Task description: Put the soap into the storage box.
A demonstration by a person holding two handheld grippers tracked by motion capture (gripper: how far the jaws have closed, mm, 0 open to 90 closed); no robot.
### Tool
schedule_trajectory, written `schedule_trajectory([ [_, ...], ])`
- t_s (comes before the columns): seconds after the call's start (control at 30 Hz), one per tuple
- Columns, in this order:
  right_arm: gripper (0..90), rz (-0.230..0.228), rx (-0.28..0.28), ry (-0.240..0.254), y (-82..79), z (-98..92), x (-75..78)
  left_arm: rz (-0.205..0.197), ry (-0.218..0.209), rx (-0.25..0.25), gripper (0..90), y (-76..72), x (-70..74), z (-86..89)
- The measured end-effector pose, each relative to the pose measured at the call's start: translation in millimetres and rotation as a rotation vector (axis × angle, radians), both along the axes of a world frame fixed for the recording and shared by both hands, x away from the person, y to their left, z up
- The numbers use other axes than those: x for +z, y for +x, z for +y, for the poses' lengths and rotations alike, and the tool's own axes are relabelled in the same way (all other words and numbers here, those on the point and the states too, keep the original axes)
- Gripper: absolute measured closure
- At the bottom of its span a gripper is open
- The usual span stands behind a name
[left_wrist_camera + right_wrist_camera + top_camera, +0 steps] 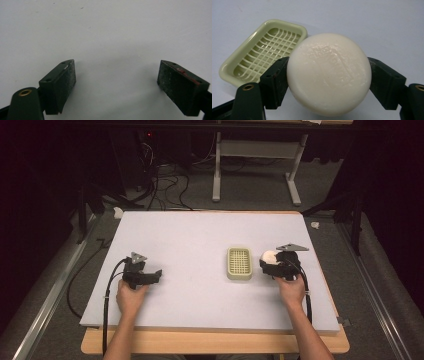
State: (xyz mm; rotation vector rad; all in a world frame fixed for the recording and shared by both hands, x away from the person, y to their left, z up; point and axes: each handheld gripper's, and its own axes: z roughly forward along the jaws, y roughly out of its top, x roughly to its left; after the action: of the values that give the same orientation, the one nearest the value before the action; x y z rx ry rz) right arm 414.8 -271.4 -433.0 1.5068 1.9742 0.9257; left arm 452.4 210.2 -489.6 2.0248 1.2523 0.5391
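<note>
At the left of the surface, a pale, matte board on a wooden table, the left gripper rests in the person's left hand, its cable trailing off the near edge. The high view gives only its dark body and grey plate; the left gripper view shows what that one cannot: two blocky black jaws standing wide apart, their inner pads rough and scuffed with white specks, nothing between them but bare surface, and the left gripper close over it.

Right of the middle lies a soap dish, a pale green rectangular tray with rounded corners and a grid floor. In the right gripper view the soap dish looks glossy, a moulded plastic lattice inside a raised rim, and sits behind and to the left of the jaws, partly covered by the left jaw and the soap.

Farthest right, the right gripper is held in the right hand. From above, the soap is a small white lump at its tip, just beside the dish. Up close the soap is a round, cream, waxy bar with a faint stamped rectangle on its face, clamped at its two sides by the jaws of the right gripper.
</note>
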Motion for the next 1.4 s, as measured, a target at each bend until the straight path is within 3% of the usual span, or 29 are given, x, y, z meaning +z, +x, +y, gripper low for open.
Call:
schedule_trajectory([
  [1.13,24.9,0.004,0.181,0.048,-3.8,45.2,19.1,0.001,-0.002,0.000,15.7,0.1,0.0,0.1],
  [1.4,24.9,0.010,0.217,0.035,-0.4,59.5,20.6,0.001,-0.002,0.000,15.7,0.1,0.0,0.2],
])
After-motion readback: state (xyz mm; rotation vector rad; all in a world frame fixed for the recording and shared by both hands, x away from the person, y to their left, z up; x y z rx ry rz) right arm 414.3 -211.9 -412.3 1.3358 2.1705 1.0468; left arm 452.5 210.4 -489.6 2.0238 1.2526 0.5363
